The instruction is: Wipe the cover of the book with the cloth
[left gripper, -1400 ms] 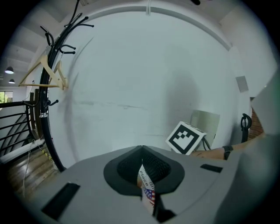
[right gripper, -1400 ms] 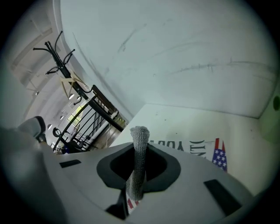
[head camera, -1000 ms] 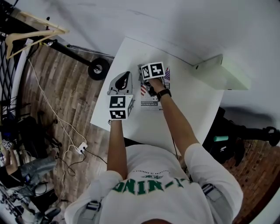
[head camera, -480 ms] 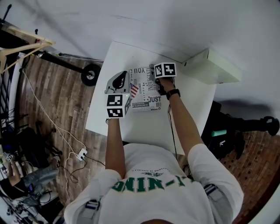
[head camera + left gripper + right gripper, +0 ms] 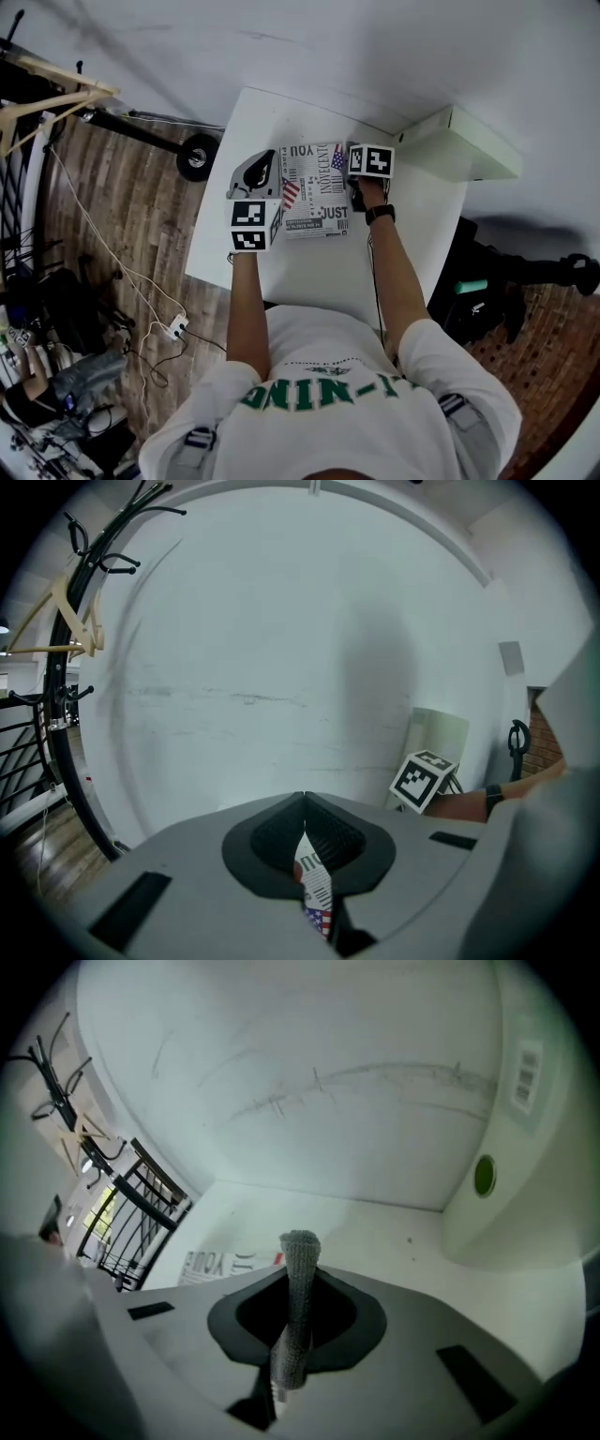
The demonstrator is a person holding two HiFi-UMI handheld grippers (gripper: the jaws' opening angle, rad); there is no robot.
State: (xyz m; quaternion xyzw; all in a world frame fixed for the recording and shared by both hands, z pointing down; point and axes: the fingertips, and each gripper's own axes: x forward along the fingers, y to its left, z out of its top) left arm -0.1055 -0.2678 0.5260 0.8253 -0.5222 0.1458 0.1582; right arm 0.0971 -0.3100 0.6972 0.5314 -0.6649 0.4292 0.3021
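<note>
The book (image 5: 314, 202) lies on the counter (image 5: 314, 267), its left edge pinched in my left gripper's (image 5: 305, 808) jaws, while my right gripper (image 5: 298, 1283), jaws clamped on the cloth (image 5: 300, 1246), sits at its far right corner, where a stroke might slip off the cover or tug the book free.

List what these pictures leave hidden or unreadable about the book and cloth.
Head view: cloth hidden under the right gripper and hand; its contact with the book cannot be told.
Head view: left gripper covers the book's left edge; cover's fine print too small.
Left gripper view: only a sliver of book shows between shut jaws.
Right gripper view: gripper body hides the cloth's lower end.
</note>
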